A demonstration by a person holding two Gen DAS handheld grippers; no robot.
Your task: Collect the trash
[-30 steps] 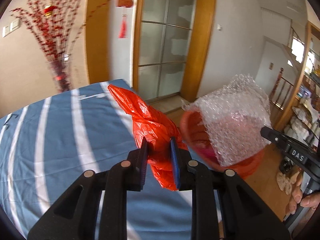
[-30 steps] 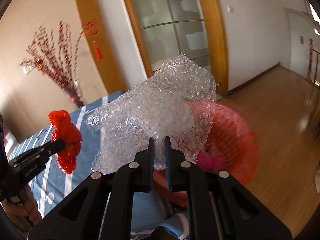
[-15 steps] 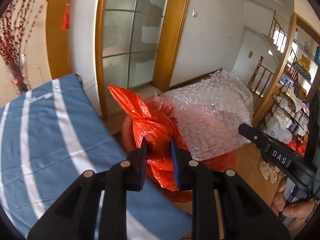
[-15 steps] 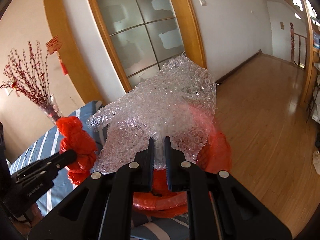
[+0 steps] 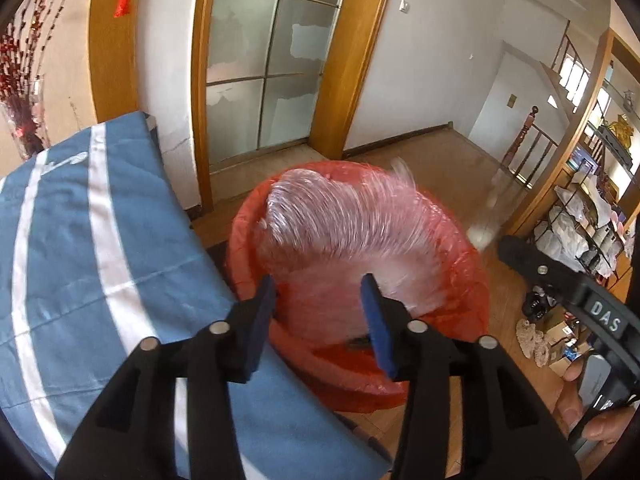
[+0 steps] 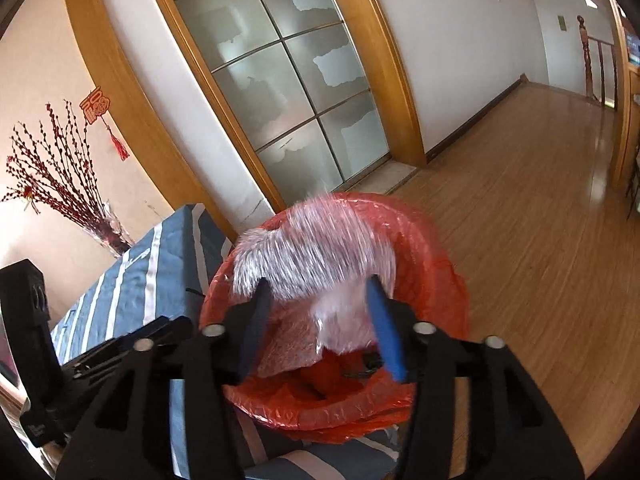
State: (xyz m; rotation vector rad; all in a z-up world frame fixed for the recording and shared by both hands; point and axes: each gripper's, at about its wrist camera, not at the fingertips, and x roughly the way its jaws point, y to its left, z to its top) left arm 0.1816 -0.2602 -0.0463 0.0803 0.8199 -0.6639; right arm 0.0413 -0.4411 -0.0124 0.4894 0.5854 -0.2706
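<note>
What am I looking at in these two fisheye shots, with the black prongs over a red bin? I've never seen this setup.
There is no robot here: a person holds a two-finger gripper in each hand, and each has a camera looking along its fingers. One picture is from the left gripper, the other from the right gripper. In the left view the right gripper pokes in from the side, with the person's fingers on its handle.

Both grippers point down into a bin lined with a red bag, standing on the wooden floor beside a blue striped cloth. Both sets of jaws are opening and nothing is pinched between them. A sheet of bubble wrap, blurred as if falling, is over the bin. Crumpled red plastic lies inside.
</note>
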